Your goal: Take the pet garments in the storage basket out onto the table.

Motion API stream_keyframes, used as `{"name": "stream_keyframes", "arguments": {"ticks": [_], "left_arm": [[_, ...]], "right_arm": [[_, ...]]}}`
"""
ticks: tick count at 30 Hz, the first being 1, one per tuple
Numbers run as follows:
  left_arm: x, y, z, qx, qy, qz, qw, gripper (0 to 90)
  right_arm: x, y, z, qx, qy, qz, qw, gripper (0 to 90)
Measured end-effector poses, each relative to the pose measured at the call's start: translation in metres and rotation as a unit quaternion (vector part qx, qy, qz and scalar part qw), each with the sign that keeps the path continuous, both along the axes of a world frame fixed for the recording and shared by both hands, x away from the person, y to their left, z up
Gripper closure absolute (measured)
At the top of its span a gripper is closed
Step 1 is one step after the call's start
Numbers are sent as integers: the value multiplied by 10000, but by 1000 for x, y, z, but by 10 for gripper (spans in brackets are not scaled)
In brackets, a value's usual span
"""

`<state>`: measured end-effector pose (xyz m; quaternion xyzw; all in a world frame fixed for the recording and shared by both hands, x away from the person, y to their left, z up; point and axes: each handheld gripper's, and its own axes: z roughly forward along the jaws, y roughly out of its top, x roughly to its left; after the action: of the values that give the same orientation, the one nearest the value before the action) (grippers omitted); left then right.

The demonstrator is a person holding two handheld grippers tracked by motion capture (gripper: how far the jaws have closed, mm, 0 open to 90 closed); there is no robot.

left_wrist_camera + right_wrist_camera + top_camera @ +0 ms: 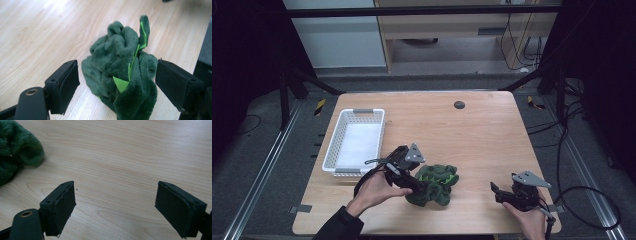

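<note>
Green plush toy (120, 75) crumpled on table (482, 130), no clear long axis; no writing legible; left gripper (117, 82) jaws spread around it, right gripper (115, 205) jaws spread, empty.

A lab-like recording space is showing itself here: a wooden bench (472, 130) is standing on grey carpet between metal floor rails (257, 175), with black cables (582, 200) trailing beyond the gripper (501, 192) and black curtains hanging around.

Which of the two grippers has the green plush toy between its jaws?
The left gripper: the green plush toy sits between its open jaws; the right gripper has bare table.
</note>
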<state>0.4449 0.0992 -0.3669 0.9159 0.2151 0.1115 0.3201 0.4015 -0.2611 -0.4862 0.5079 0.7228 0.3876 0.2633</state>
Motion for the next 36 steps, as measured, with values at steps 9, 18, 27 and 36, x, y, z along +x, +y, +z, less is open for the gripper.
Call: {"name": "stream_keyframes", "arguments": {"ticks": [9,18,27,36], "left_arm": [[-11,32,2,-647,-357,529,9959,173],[-22,74,-12,-1036,-612,1024,9874,173],[-37,110,-37,-1365,-704,1497,9767,181],[-46,146,-68,-1398,-581,2006,9679,193]], "right_arm": [[0,0,0,-2,-11,-11,10000,161],[0,-1,0,6,-6,-26,10000,159],[0,-2,-1,5,4,-34,10000,157],[-1,-1,-1,19,11,-27,10000,152]]}}
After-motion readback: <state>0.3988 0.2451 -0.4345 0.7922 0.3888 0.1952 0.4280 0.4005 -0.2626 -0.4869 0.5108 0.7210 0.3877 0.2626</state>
